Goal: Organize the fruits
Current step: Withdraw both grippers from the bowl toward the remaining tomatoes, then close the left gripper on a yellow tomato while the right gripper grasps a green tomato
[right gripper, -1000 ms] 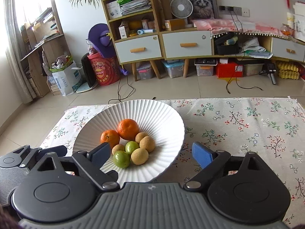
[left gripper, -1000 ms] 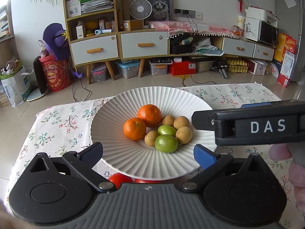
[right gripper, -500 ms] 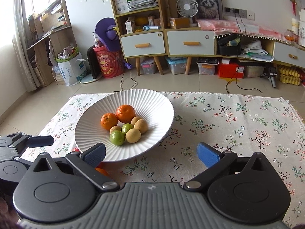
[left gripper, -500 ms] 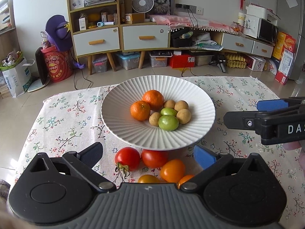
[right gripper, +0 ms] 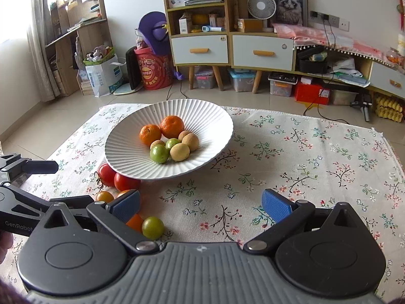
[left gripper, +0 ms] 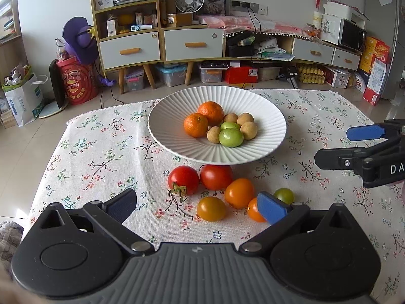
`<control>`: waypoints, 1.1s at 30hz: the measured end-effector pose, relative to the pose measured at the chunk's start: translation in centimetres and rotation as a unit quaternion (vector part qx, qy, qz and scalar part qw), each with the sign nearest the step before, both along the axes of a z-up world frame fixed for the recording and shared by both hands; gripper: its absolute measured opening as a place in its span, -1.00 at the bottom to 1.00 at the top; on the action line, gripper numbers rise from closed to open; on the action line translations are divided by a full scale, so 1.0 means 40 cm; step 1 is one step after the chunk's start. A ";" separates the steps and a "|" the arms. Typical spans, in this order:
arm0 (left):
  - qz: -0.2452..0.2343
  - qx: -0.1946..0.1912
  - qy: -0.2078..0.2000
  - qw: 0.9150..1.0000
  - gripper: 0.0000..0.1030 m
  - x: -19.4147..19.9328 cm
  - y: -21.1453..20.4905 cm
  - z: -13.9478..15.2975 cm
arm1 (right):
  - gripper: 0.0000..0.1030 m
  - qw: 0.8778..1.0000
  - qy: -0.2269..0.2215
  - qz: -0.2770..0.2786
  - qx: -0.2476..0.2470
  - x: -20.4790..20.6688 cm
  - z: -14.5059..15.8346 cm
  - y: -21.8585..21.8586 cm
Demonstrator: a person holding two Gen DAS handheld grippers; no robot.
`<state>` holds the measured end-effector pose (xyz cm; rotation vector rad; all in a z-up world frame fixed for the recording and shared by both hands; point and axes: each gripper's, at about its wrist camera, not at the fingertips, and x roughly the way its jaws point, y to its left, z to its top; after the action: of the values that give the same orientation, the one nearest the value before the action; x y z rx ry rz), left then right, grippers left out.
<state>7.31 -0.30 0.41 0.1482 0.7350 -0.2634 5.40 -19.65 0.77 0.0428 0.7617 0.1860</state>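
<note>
With both the left tool (left gripper: 196, 206) and right tool (right gripper: 201, 206) released and empty, the loose tomatoes (left gripper: 183, 180) lay on the worktop just before the plate (left gripper: 164, 136), so the nearest should probably be gripped gently across its middle.

This is a home, a living room. A wooden sideboard (right gripper: 233, 48) with drawers stands by the wall, with a small fan (right gripper: 261, 6) and a framed cat picture (right gripper: 288, 6) on it. Storage boxes (left gripper: 172, 74) sit under it on the tiled floor (right gripper: 152, 93), and a microwave (left gripper: 351, 35) stands at the right.
</note>
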 end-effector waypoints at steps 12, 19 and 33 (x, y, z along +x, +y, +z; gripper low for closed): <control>0.003 0.007 0.029 1.000 0.92 -0.040 0.071 -0.059 | 0.98 0.998 0.026 0.056 -0.032 -0.064 -0.045 0.053; 0.001 0.015 0.042 0.999 0.92 -0.046 0.097 -0.111 | 0.98 0.993 0.039 0.101 -0.055 -0.087 -0.093 0.099; -0.012 -0.019 0.001 1.000 0.93 -0.032 0.094 -0.134 | 1.00 0.989 0.047 0.127 -0.052 -0.079 -0.134 0.125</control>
<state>6.01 3.46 -4.96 0.1216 0.7302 -0.3001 2.25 -14.67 -4.61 -0.1453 0.8693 0.3889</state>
